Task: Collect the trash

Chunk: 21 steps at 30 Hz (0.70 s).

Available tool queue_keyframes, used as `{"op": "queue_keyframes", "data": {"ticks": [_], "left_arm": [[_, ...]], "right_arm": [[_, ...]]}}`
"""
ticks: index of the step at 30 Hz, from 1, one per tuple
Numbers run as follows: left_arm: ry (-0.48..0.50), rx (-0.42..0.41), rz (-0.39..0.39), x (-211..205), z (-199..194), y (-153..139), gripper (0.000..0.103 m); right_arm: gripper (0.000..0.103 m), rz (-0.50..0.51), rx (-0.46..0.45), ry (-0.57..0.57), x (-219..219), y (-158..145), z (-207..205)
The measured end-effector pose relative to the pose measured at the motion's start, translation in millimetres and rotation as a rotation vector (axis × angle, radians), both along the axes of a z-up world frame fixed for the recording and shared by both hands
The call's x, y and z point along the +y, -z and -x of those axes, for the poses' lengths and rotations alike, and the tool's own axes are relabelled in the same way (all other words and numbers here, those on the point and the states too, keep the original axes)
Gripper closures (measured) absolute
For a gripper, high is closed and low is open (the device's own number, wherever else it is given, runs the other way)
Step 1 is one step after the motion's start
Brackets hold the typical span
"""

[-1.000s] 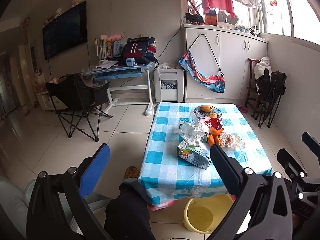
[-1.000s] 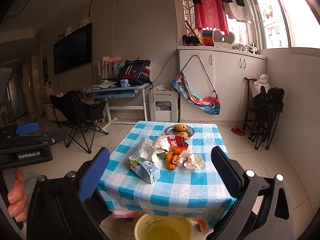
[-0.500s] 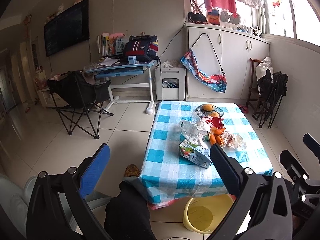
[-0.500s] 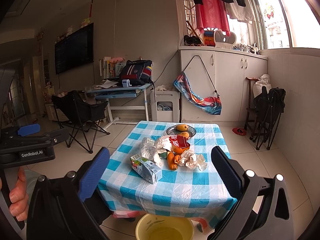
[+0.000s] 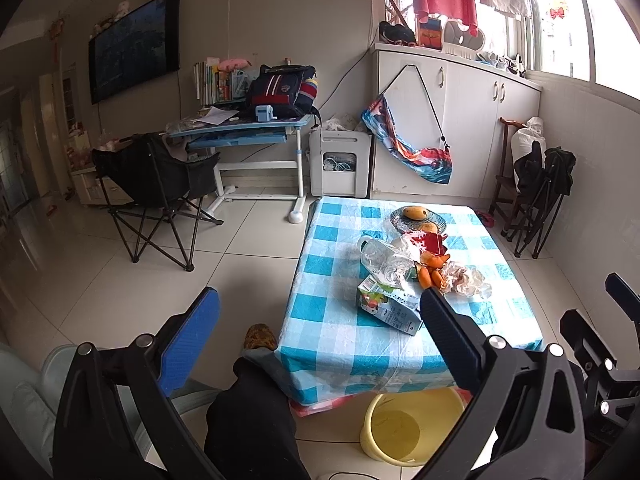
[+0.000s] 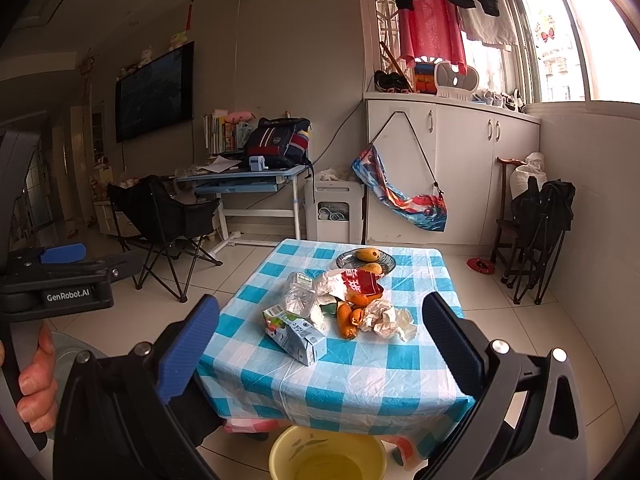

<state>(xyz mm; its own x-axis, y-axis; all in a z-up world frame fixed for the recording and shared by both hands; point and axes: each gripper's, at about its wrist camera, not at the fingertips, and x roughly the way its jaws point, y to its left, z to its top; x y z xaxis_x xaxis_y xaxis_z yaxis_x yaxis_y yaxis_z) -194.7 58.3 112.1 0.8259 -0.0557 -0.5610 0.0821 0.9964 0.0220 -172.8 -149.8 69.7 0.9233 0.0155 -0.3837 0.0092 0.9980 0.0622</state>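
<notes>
Trash lies heaped on a low table with a blue-checked cloth (image 6: pixel 360 376): a milk carton (image 6: pixel 296 336), a crushed clear bottle (image 6: pixel 298 294), orange peels (image 6: pixel 346 318), crumpled paper (image 6: pixel 386 318) and a red wrapper (image 6: pixel 360 282). A yellow bucket (image 6: pixel 328 454) stands on the floor at the table's near edge. My right gripper (image 6: pixel 320 348) hovers open in front of the table, well short of the heap. My left gripper (image 5: pixel 316 336) is open too, off the table's left corner, above a dark trouser leg. The carton (image 5: pixel 390 308) and bucket (image 5: pixel 408 428) also show there.
A plate of mangoes (image 6: pixel 366 260) sits at the table's far end. A black folding chair (image 6: pixel 168 220) and a blue desk (image 6: pixel 240 184) stand to the left, white cabinets (image 6: pixel 460 172) behind, folded chairs (image 6: pixel 536 232) at the right wall. A hand (image 6: pixel 34 384) holds the left gripper's handle.
Both grippers have drifted slightly upward and back; the table sits a little lower and farther in the views. Nothing on the table has moved. Both grippers stay open.
</notes>
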Motion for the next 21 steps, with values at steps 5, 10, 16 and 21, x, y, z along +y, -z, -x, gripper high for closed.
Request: {"op": "queue_keyframes", "data": {"ticks": [5, 10, 16, 21], "left_arm": [[-0.028, 0.009, 0.061, 18.3, -8.7, 8.5, 0.006], [-0.026, 0.048, 0.090, 22.5, -29.9, 22.0, 0.006], [0.047, 0.185, 0.194, 6.5, -87.1, 55.0, 0.006], [0.103, 0.305, 0.256, -32.4, -151.1, 82.3, 0.006]], "right_arm": [[0.005, 0.002, 0.006, -0.008, -0.7, 3.0, 0.9], [0.006, -0.006, 0.039, -0.033, -5.8, 17.9, -10.0], [0.021, -0.054, 0.130, -0.023, -29.6, 54.1, -38.2], [0.022, -0.090, 0.187, 0.020, -51.0, 80.3, -56.0]]}}
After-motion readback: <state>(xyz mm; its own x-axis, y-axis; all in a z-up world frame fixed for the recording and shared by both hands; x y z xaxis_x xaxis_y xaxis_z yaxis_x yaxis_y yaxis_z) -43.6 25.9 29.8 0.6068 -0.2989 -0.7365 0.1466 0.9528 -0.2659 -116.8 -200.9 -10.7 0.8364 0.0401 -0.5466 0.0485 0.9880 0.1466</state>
